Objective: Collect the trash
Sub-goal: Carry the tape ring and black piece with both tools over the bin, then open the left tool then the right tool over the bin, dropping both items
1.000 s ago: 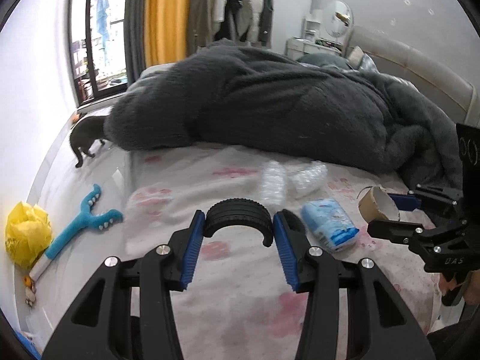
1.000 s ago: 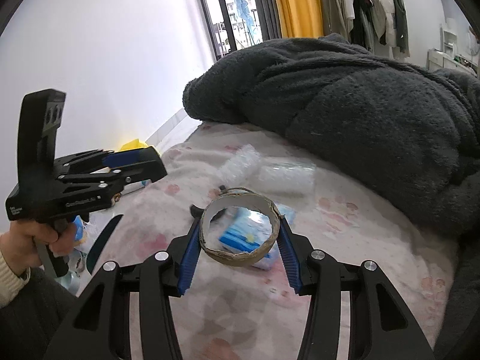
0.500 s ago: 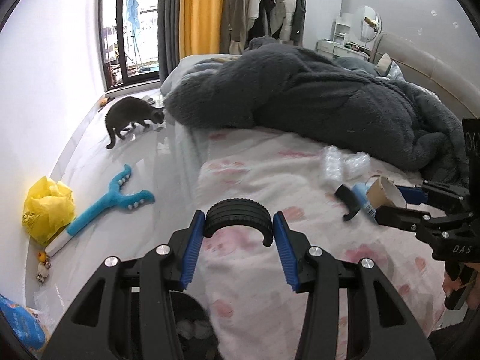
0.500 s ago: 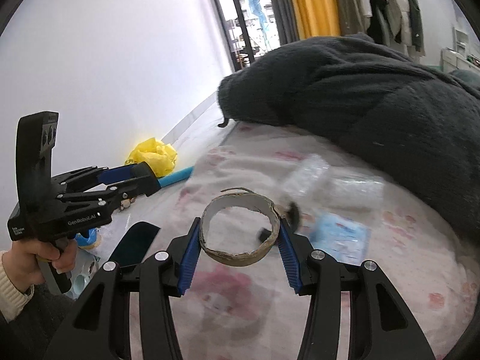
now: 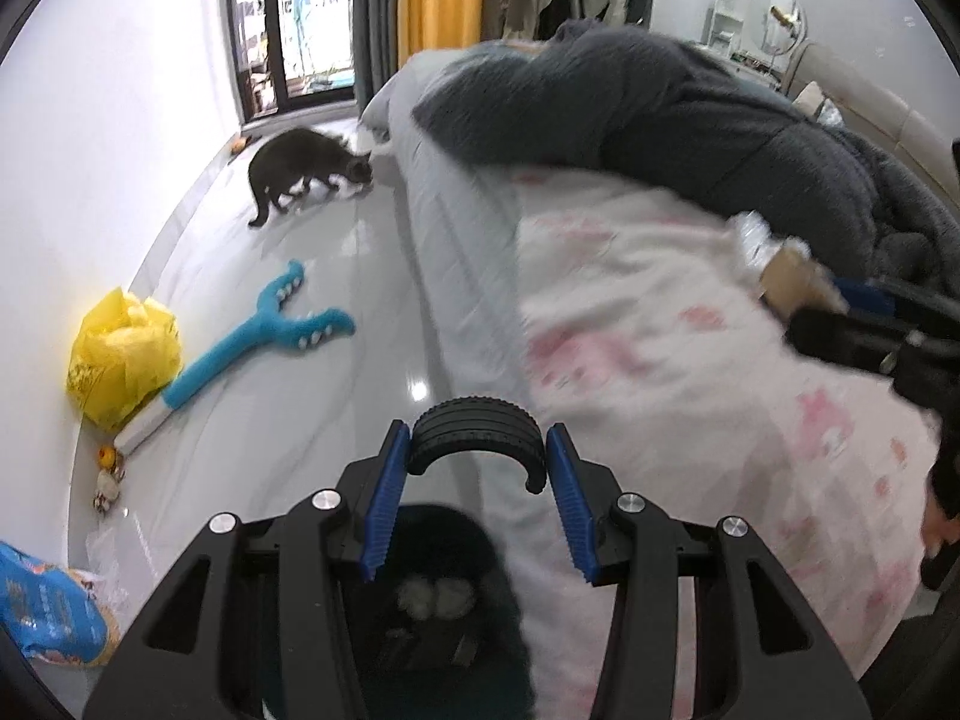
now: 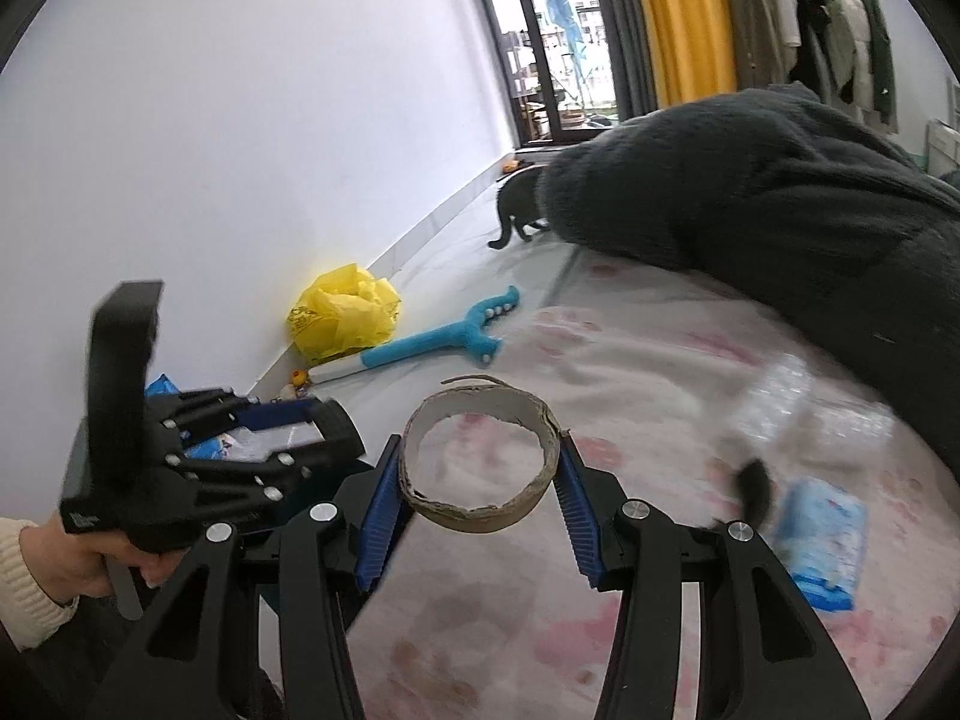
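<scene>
My left gripper (image 5: 477, 468) is shut on a black half-ring of ribbed rubber (image 5: 477, 426) and holds it above a dark trash bin (image 5: 438, 594) at the bedside. My right gripper (image 6: 477, 474) is shut on a brown cardboard tape core (image 6: 480, 468) above the pink-patterned bed sheet (image 6: 630, 372). A blue tissue pack (image 6: 822, 534) and crumpled clear plastic bottles (image 6: 798, 396) lie on the sheet to its right. A small black piece (image 6: 753, 480) is blurred near the tissue pack. The right gripper also shows in the left wrist view (image 5: 870, 324).
A dark cat (image 5: 306, 171) walks on the floor by the bed's foot. A yellow bag (image 5: 123, 354), a blue toy (image 5: 264, 336) and a blue packet (image 5: 48, 606) lie along the wall. A grey blanket (image 5: 660, 102) covers the far bed.
Both grippers have swung left, away from the bed toward the floor. The bin has come under the left gripper. The cat has walked toward the bed.
</scene>
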`<state>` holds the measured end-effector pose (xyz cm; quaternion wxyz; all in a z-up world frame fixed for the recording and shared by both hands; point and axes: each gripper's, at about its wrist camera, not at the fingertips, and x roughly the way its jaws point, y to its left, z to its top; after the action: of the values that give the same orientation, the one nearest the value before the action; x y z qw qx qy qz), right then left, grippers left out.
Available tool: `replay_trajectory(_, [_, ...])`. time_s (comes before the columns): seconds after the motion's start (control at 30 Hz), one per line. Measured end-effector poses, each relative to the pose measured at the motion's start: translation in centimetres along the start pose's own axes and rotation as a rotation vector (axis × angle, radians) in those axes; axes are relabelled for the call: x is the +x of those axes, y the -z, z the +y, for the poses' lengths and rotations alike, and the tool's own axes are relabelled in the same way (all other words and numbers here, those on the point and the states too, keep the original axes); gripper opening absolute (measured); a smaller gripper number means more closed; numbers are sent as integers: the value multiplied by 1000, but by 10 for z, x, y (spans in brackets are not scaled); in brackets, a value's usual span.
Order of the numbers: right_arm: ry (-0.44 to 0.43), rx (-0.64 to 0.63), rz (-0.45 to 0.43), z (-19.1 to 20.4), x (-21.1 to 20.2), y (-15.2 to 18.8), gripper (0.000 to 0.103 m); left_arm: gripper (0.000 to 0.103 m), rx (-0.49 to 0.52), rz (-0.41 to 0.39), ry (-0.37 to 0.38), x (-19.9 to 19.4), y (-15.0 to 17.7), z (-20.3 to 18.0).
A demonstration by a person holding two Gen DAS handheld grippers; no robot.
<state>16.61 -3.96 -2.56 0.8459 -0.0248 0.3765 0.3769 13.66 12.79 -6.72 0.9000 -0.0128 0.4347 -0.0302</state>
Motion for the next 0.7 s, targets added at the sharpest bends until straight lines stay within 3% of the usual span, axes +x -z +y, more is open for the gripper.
replay_trajectory(0.2, [-33,-23,13,26,20,-10,50,50,-54,103,-1,21,25,32])
replay_trajectory(0.37, [-61,-32,30,48,37,-15,50,50,-32,191,-25,41,52,48])
replay_trajectory(0.57, [-73,-39,94,72,65,-11,50,50,-30,309,-54,65,86,66])
replay_trajectory(0.7, [-84,-43,145,88,85,-8,50,49,-81,404,-23,80,112,82])
